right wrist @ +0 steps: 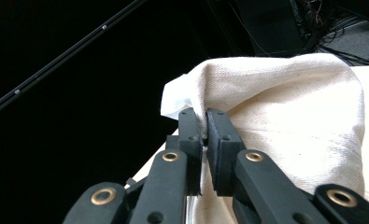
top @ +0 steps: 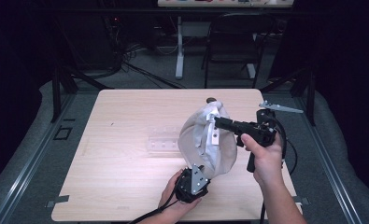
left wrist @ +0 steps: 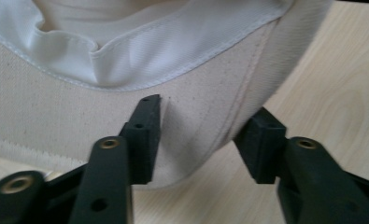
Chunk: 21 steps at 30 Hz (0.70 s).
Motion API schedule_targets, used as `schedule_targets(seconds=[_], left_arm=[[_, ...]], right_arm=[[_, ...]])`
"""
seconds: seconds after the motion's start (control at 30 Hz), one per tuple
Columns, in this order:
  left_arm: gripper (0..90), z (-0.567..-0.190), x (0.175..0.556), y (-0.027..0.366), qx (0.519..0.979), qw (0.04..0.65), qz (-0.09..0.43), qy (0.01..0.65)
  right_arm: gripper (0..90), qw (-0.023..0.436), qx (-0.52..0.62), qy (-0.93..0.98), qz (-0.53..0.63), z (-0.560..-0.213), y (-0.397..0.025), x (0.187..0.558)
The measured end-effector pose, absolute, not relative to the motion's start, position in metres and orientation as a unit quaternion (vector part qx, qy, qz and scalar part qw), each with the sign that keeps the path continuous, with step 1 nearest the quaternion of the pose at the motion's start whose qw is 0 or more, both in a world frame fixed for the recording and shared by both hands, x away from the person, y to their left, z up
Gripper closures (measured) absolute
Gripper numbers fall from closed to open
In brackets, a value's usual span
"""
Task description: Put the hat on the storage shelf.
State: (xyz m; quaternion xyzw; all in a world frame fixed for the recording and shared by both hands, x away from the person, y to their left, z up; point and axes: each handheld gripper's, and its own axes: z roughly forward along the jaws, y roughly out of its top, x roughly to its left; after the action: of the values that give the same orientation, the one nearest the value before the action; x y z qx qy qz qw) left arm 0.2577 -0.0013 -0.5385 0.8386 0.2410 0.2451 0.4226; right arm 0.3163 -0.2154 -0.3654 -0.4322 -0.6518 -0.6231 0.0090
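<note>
A cream cloth cap (top: 205, 144) is held up above the pale wooden surface (top: 121, 140), near its right half, between the two hands. The right tool (top: 216, 122) comes in from the right, lying roughly level, and its jaws are clenched on a fold of the cap's fabric near the top; in the right gripper view the right tool (right wrist: 204, 126) shows both black jaws pressed together with the cream cloth (right wrist: 285, 116) pinched between them and a bit of white lining bulging out just above the tips. The left tool (top: 194, 179) sits below the cap at the near edge of the surface, held in the person's left hand (top: 173, 196), pointing up toward the cap's lower edge. In the left gripper view the left tool (left wrist: 205, 135) has its jaws spread apart, released, with the curved brim of the cap (left wrist: 79, 112) lying between and behind them; the left jaw overlaps the brim's underside, while the right jaw stands just beside the brim's edge, and whether either one touches the cloth I cannot tell. The white inner band of the cap shows above the brim there. A clear plastic rack (top: 163, 140) lies on the surface just left of the cap. The person's right hand (top: 264, 154) grips the handle of the right tool.
</note>
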Motion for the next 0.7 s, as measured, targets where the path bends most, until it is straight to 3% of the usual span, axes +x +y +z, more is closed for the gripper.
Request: schedule_targets(seconds=[0.23, 0.7], left_arm=[[70.2, -0.533, 0.255, 0.009, 0.840, 0.425, 0.245, 0.233], [81.4, -0.524, 0.256, 0.025, 0.840, 0.434, 0.249, 0.210]], right_arm=[[85.4, 0.005, -0.431, -0.650, -0.626, -0.364, -0.217, 0.314], [85.4, 0.004, -0.431, -0.649, -0.627, -0.361, -0.219, 0.313]])
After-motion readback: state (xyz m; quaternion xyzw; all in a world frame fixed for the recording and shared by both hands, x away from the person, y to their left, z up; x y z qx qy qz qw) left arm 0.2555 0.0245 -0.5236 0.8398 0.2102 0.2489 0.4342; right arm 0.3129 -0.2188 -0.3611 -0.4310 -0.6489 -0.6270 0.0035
